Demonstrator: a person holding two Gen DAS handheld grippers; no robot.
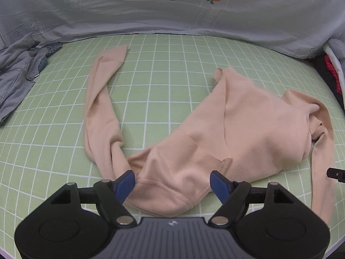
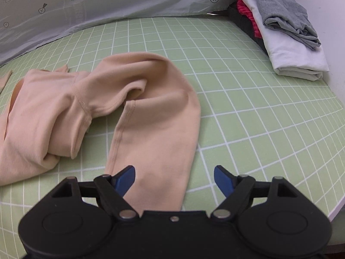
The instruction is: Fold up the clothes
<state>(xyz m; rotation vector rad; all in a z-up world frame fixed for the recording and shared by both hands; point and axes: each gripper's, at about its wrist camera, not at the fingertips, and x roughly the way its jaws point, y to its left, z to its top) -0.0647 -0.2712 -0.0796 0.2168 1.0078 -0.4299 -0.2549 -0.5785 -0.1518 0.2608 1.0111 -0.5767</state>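
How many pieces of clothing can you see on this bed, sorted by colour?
Peach: 1, the long-sleeved top
Grey: 2, zip hoodie and crumpled grey garment
White: 1, folded white garment
Red-and-black: 1, partly hidden red-and-black garment
Total: 5

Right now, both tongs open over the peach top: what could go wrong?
1. The left tongs straddle a bunched hem of the peach top; closing may pinch several layers.
2. The right tongs hover over one sleeve only; lifting could drag the crumpled body.
3. The far sleeve lies splayed and may trail.
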